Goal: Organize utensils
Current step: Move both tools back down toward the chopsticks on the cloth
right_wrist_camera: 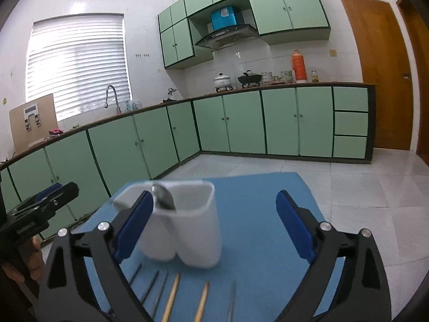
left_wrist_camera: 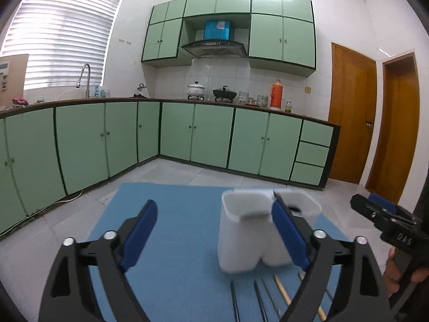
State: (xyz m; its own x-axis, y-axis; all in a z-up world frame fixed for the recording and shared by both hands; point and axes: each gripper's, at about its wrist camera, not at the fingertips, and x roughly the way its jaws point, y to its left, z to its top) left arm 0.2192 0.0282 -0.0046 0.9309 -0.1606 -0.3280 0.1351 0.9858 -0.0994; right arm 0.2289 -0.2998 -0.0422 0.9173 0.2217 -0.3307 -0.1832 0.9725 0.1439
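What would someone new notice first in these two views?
The white two-compartment holder stands on the blue mat, a spoon already in one compartment. Chopsticks lie loose on the mat in front of it. Both grippers, left and right, hover empty, jaws open.

Blue mat covers the work surface, pale tiled floor beyond it. White two-cup holder stands upright on mat, near center. At 6 o'clock of holder, flat on mat: dark chopsticks, two wooden chopsticks, one thin metal stick, roughly parallel, ends toward holder.
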